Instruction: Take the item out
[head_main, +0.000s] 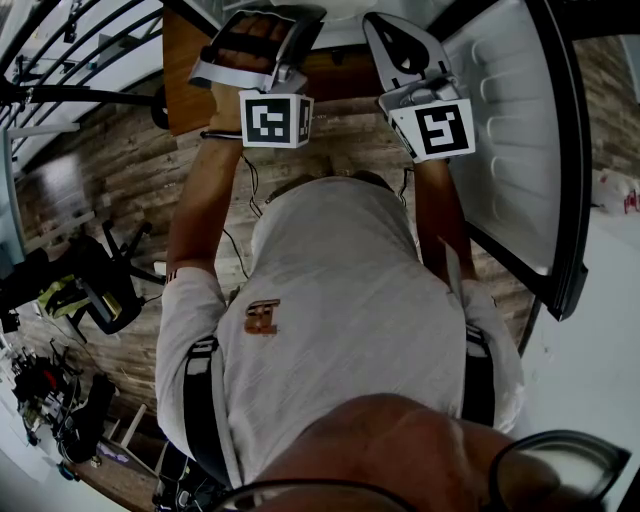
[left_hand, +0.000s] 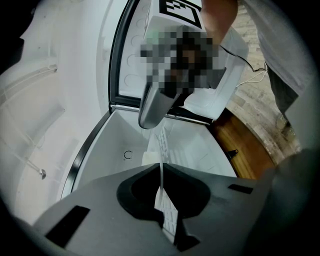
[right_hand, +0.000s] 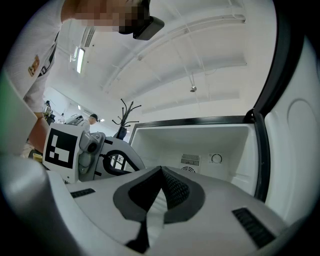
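Left gripper (left_hand: 161, 166), right gripper (right_hand: 161, 169): fingers pressed together; fridge compartment (right_hand: 200, 137) open, floor hidden behind fingers

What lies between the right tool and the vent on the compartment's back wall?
Nothing that shows: in the right gripper view, only bare white wall separates the right tool from the vent.

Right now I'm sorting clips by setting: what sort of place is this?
Probably an office or lab room rather than a kitchen: an open white fridge, wood-plank floor, a coat stand.
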